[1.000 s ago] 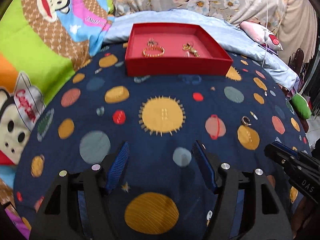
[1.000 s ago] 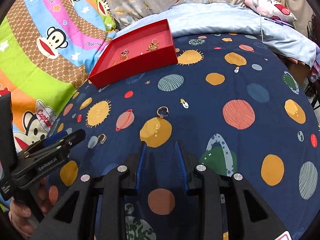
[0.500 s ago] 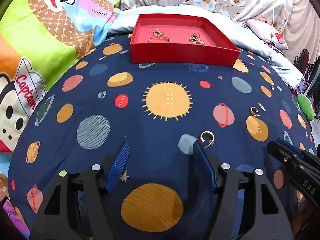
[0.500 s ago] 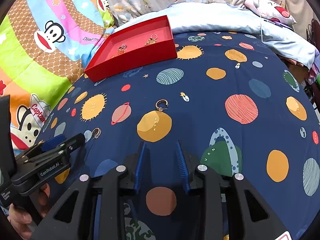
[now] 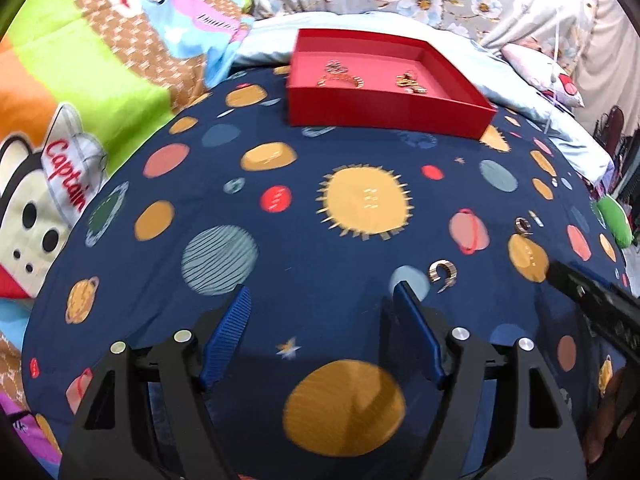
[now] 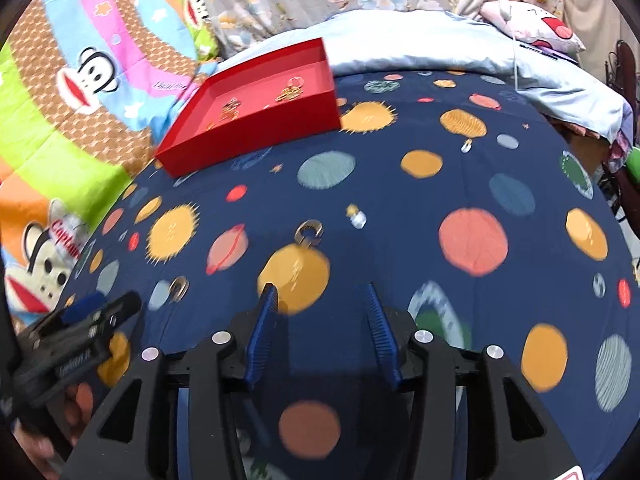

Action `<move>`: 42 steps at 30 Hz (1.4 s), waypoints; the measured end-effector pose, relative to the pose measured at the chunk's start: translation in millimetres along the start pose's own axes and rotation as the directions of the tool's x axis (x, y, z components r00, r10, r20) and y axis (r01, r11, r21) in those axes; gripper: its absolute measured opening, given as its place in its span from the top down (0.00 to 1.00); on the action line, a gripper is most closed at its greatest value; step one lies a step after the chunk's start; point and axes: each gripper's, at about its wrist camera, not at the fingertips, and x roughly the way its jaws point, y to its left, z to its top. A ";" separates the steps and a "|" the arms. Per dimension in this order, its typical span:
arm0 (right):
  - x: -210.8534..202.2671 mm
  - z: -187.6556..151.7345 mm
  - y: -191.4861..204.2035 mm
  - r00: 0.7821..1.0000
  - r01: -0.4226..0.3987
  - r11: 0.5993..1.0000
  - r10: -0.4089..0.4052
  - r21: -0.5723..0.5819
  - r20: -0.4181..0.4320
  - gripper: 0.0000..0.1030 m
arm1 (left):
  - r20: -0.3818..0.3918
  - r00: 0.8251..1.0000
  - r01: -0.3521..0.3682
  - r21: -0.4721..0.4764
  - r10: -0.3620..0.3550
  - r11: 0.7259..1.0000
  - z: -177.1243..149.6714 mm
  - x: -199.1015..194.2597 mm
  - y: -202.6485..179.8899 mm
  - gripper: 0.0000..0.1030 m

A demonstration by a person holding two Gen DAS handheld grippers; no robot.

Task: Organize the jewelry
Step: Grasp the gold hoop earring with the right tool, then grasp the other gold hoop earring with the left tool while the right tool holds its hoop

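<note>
A red tray [image 5: 384, 110] [image 6: 256, 128] lies at the far side of the planet-print sheet with gold jewelry [image 5: 340, 79] inside. One gold hoop earring [image 5: 442, 274] [image 6: 179, 288] rests on the sheet just right of my left gripper [image 5: 320, 292], outside its fingers. A second hoop earring [image 6: 309, 232] [image 5: 523, 226] sits a little ahead of my right gripper [image 6: 321, 292]. Both pairs of jaws are opening, and only bare sheet shows between them. Each gripper also shows in the other's view: the right gripper [image 5: 592, 304] and the left gripper [image 6: 80, 320].
Two small pale charms [image 6: 357, 218] [image 6: 466, 146] lie on the sheet further right. A colourful monkey-print blanket [image 5: 80, 100] borders the left side. A pale blue quilt [image 6: 440, 48] and a pillow [image 6: 532, 24] lie behind.
The right gripper's jaws have clearly widened, and the left's slightly. In the left wrist view the near hoop earring has come into sight beside the right finger.
</note>
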 end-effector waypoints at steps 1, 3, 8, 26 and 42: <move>2.3 3.4 -1.5 1.000 -0.009 1.000 0.009 0.009 0.001 0.56 | 0.003 1.000 0.006 0.006 -0.006 1.000 1.3 1.0 -4.3 0.31; 12.1 13.4 -3.5 1.000 -0.021 1.000 0.022 0.022 -0.009 0.56 | 0.004 1.000 0.011 0.010 -0.011 1.000 2.8 3.4 -9.4 0.30; 28.1 25.4 4.8 1.000 -0.014 1.000 0.013 -0.022 -0.020 0.56 | -0.008 1.000 0.013 0.012 -0.013 1.000 1.0 8.8 -11.0 0.30; 28.2 21.0 9.0 0.999 0.037 0.996 -0.039 -0.075 -0.026 0.85 | -0.032 0.996 0.088 0.040 -0.087 0.995 5.8 12.5 -31.7 0.29; 23.6 15.6 3.6 1.000 0.012 0.999 -0.013 -0.029 -0.022 0.84 | -0.012 0.999 0.041 0.141 -0.039 0.989 7.8 17.1 -56.0 0.66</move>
